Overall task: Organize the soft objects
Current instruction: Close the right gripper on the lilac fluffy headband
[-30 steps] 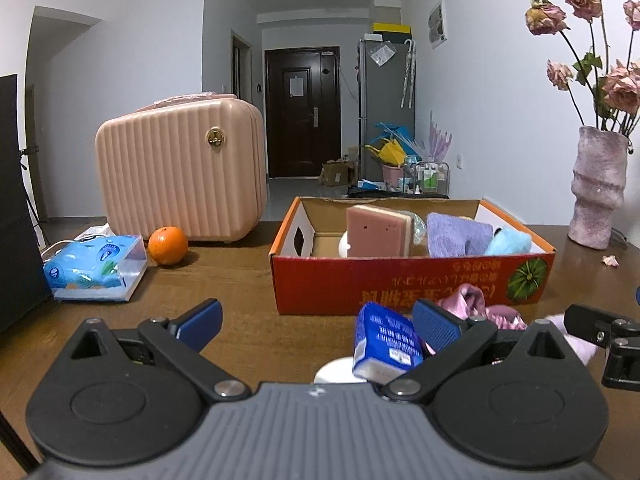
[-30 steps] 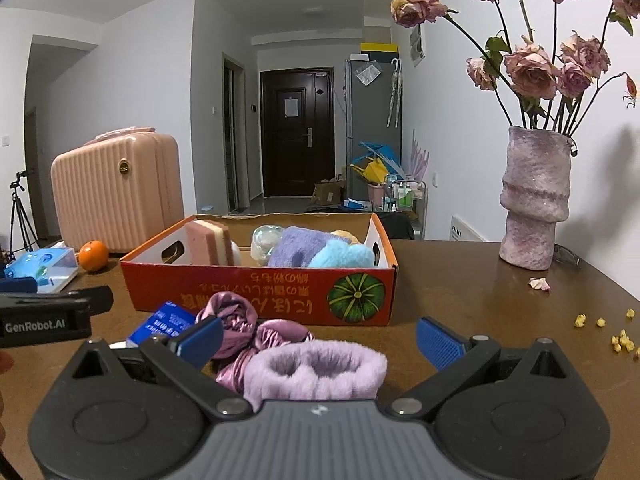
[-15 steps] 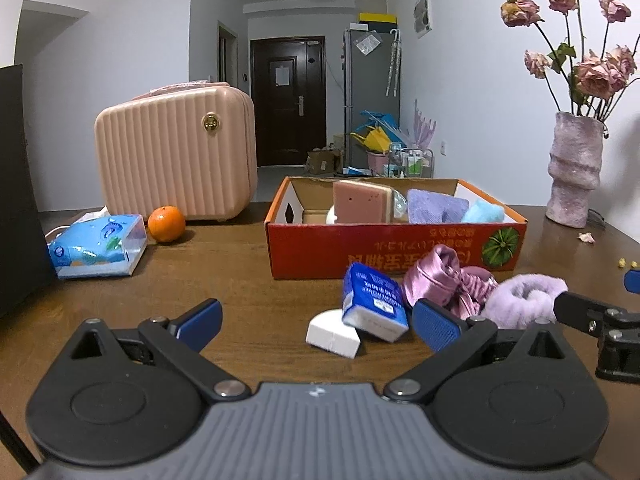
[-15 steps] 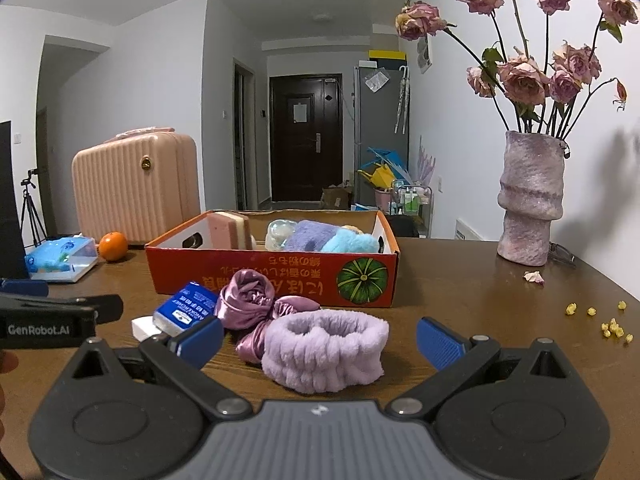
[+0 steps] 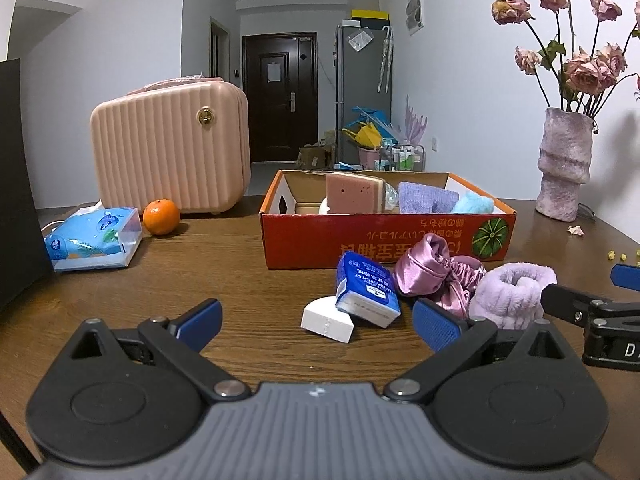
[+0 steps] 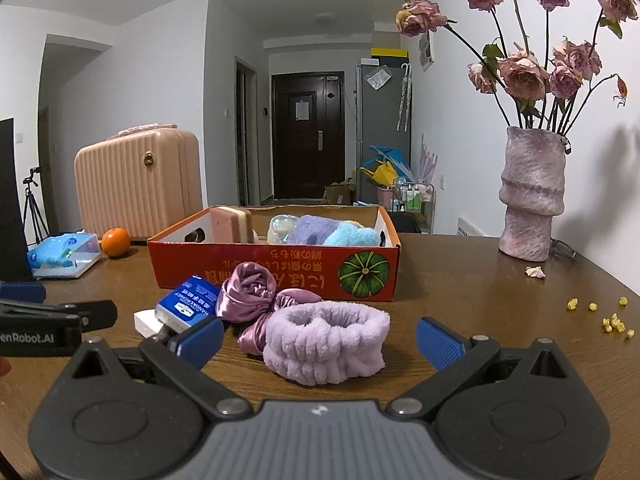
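The right tool point(image 6: 318, 338) gaped empty, the lilac fleece headband point(image 6: 326, 342) lying straight ahead between its pads, long axis crosswise. The left tool point(image 5: 316, 322), also spread empty, sat farther off. Behind the headband, near the surface's middle, stood the red box point(image 6: 280, 270).

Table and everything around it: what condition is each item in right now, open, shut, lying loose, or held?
Left gripper: jaws open, empty.
Right gripper: jaws open, empty.
Cardboard box: open-topped, partly filled.
Lilac headband: loose on table.
Satin scrunchie: loose on table.
Tissue pack: propped on white block.
Pink case: shut.
Roses: wilted, in vase.
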